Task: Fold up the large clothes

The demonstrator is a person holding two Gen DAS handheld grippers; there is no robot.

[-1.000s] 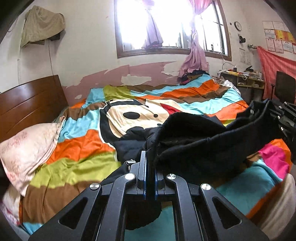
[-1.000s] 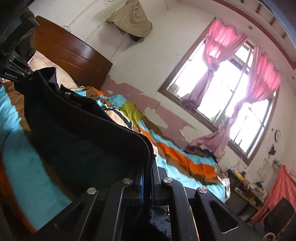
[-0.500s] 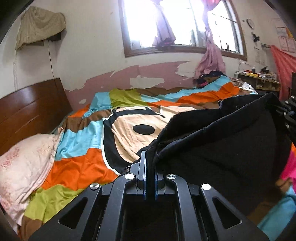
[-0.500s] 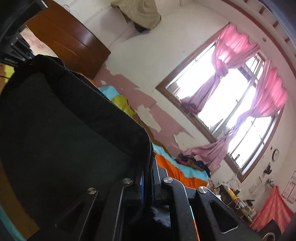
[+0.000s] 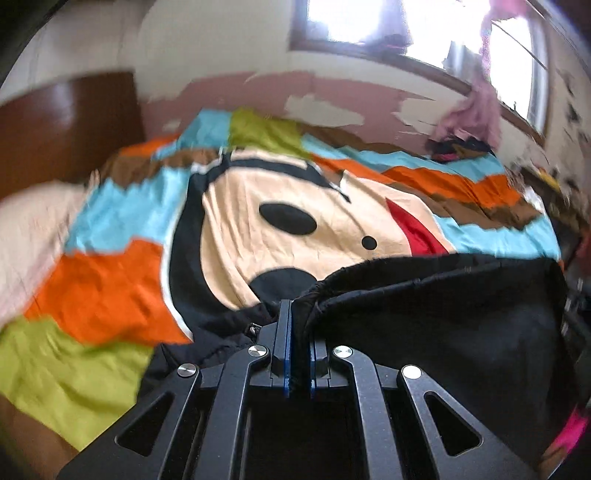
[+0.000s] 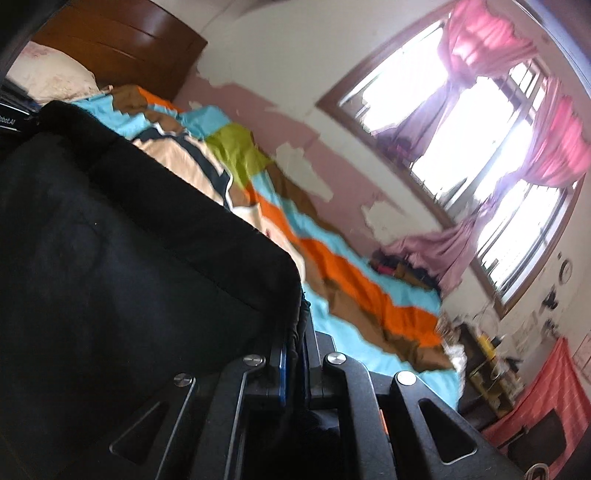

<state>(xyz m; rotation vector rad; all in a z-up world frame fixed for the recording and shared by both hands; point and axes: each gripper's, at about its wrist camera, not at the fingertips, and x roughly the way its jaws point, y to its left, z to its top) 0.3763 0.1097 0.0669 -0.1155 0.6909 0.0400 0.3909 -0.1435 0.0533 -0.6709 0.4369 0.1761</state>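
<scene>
Both claws carried the black garment [image 5: 443, 332] forward, edge still pinched.

Both tools [image 5: 297, 314] [image 6: 293, 332]: black angular frames w/ silver screws, blue-edged pads, triangular cutouts.

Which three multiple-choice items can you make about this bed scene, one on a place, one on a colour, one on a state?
1. Where is the window?
A. above the far side of the bed
B. over the headboard
C. in the ceiling

2. What colour is the held garment?
A. white
B. black
C. yellow

3. How do the left tongs stand?
A. wide open
B. shut on the garment
C. shut on a pillow

Answers:
1. A, it stands over the striped quilt.
2. B, the cloth is dark throughout.
3. B, its hem sits between the pads.
</scene>
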